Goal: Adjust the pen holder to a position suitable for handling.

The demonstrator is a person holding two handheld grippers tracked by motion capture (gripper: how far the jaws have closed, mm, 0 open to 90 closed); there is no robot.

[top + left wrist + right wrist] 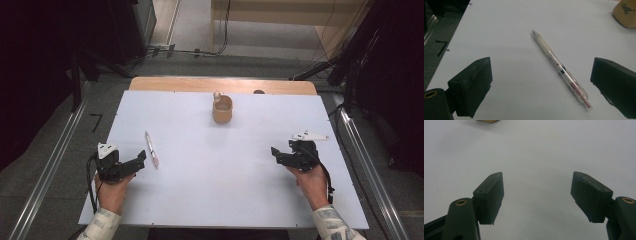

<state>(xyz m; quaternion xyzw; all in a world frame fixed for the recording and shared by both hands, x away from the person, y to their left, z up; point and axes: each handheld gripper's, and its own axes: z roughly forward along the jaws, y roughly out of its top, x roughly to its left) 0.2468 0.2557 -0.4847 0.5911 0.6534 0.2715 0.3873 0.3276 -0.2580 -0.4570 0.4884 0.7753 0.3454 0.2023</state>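
Two grippers rest low over the white table (210, 200), and the work in hand looks like the approach to a pickup: nothing is held yet. The pen (151, 149) lies flat at the lower left of the high view, its length running up and down the frame, just beside the left gripper (141, 157). In the left gripper view the pen (562, 70) lies on the diagonal between the two black jaws, nearer the right-hand one, touching neither. Those jaws stand wide apart with bare table under them.

At the lower right of the high view, the right gripper (274, 152) points toward the middle of the table; its jaws also gape wide on nothing. A tan cup (222, 109) stands upright near the top centre, well apart from both.

Next, I judge, the left gripper needs to settle over the pen's barrel and close across it squarely, since a thin round pen can roll away.
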